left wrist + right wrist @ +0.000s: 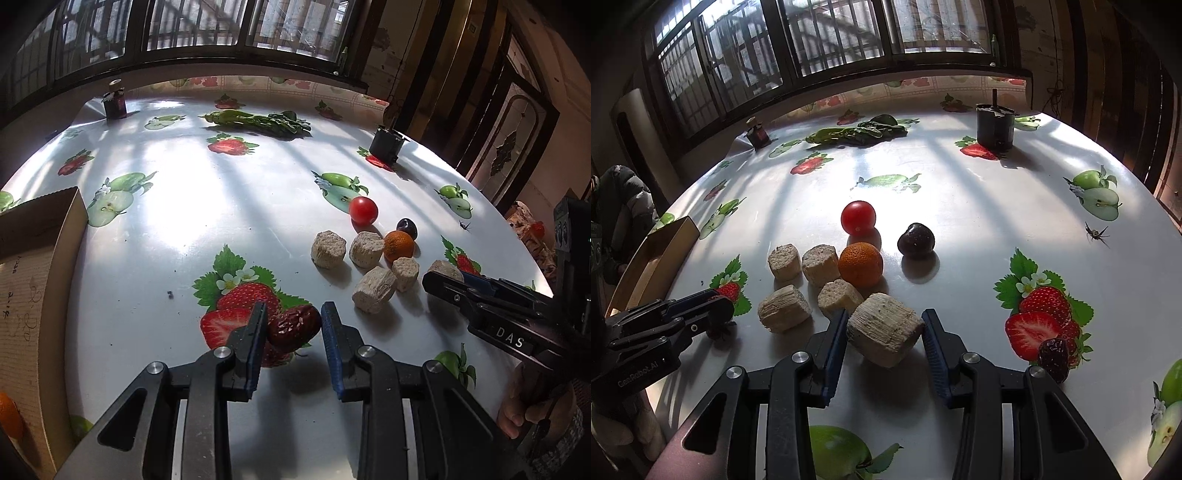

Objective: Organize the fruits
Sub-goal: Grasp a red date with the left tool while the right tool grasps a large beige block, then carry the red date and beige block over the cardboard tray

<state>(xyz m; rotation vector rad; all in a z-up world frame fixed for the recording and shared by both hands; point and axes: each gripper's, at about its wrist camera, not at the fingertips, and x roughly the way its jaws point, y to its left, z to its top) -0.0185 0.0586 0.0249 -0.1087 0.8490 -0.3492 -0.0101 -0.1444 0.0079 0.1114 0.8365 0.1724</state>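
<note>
While the left gripper (293, 314) clamps a red date (293, 328), the right gripper (885, 324) grips a sugarcane chunk (884, 334); the cardboard box (40, 266) is cut off at the frame edge.

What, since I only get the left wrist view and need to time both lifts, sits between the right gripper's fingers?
Observer: A beige ridged chunk; the right gripper has its fingers pressed on both sides of it.
Operator: Is any fruit hidden behind that gripper from my side?
Observer: Yes, a dark red date lies on a printed strawberry, right of the gripper.
</note>
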